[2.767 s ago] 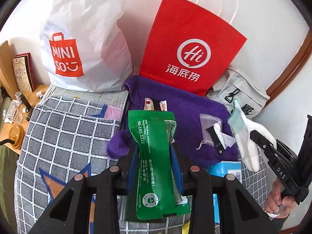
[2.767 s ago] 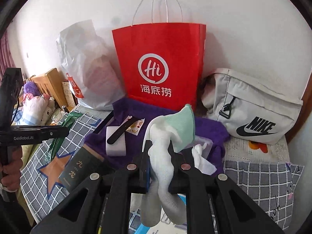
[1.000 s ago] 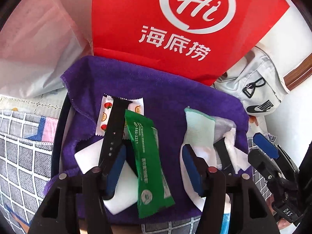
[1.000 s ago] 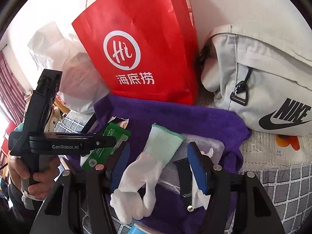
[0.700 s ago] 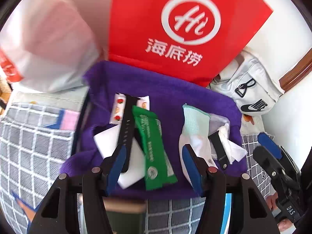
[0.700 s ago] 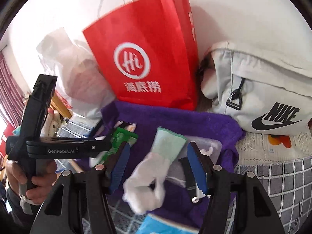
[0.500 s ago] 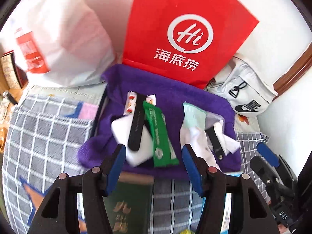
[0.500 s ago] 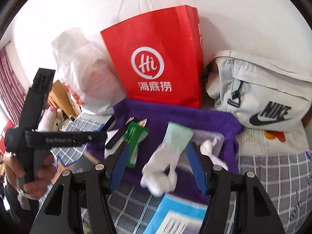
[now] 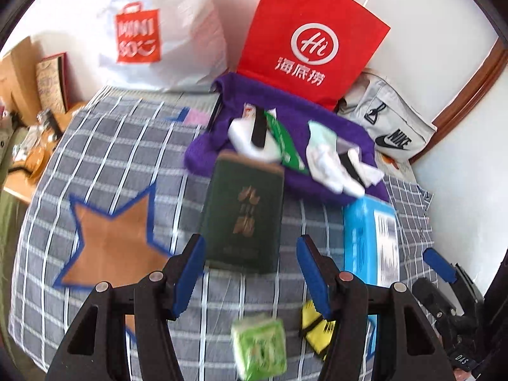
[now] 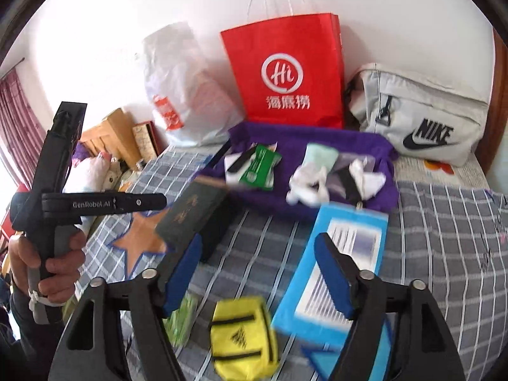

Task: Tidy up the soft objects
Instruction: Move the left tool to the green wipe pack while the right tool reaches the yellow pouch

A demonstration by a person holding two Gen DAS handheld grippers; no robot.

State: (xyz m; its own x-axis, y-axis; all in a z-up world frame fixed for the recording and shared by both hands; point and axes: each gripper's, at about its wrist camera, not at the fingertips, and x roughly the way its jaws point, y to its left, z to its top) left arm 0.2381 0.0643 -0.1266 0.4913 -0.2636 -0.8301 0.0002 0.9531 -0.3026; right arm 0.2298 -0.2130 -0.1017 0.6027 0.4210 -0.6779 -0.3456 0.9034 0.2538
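A purple cloth (image 9: 295, 117) (image 10: 317, 141) lies on the checked bedspread at the back. On it lie a green packet (image 9: 284, 146) (image 10: 260, 168), a white glove with a mint cuff (image 9: 324, 155) (image 10: 312, 171), a white pad and a black strap. My left gripper (image 9: 250, 273) is open and empty, pulled back above a dark green box (image 9: 244, 212) (image 10: 190, 212). My right gripper (image 10: 258, 273) is open and empty, above a yellow pouch (image 10: 243, 336) and a blue packet (image 10: 336, 273) (image 9: 371, 238).
A red paper bag (image 9: 312, 38) (image 10: 285, 70), a white Miniso bag (image 9: 158, 31) and a grey Nike bag (image 10: 419, 117) (image 9: 390, 127) stand against the wall behind the cloth. A small green packet (image 9: 258, 349) lies near the front. A wooden bedside table (image 9: 19, 73) is at the left.
Both grippers let go of the green packet and the glove on the purple cloth, then pulled back toward the front of the bed, so more of the bedspread shows.
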